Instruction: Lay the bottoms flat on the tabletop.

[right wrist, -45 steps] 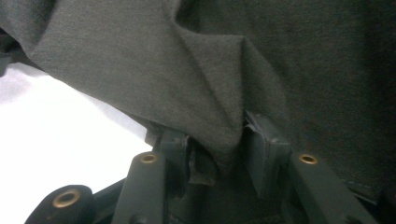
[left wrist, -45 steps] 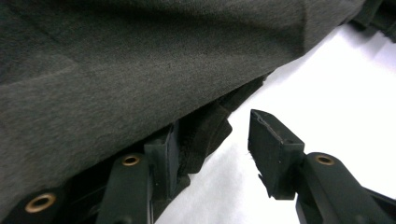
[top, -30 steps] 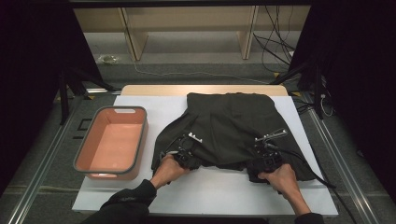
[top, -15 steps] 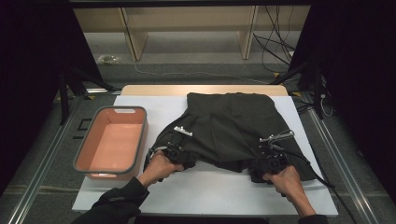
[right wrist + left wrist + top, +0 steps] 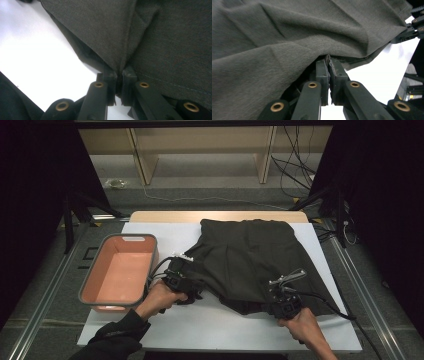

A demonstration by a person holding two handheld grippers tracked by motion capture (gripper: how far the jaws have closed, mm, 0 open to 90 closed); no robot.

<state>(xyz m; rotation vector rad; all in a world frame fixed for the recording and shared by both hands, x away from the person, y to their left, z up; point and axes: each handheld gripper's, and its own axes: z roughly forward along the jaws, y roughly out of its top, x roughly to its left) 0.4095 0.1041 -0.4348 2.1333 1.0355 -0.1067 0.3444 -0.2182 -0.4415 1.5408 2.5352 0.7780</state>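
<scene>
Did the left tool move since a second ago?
Yes. The left tool, shut on the dark garment, has slid toward the pink tub in the high view, pulling that corner along.

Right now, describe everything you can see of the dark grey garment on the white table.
The dark grey woven-cloth garment lies spread and creased on the white table, to the right of the orange plastic bin. A stitched hem runs along its edge. Its near edge is bunched and lifted where each hand-held gripper pinches it: the left hand-held gripper is shut on a fold at the near left corner, the right hand-held gripper on a fold at the near right.
</scene>
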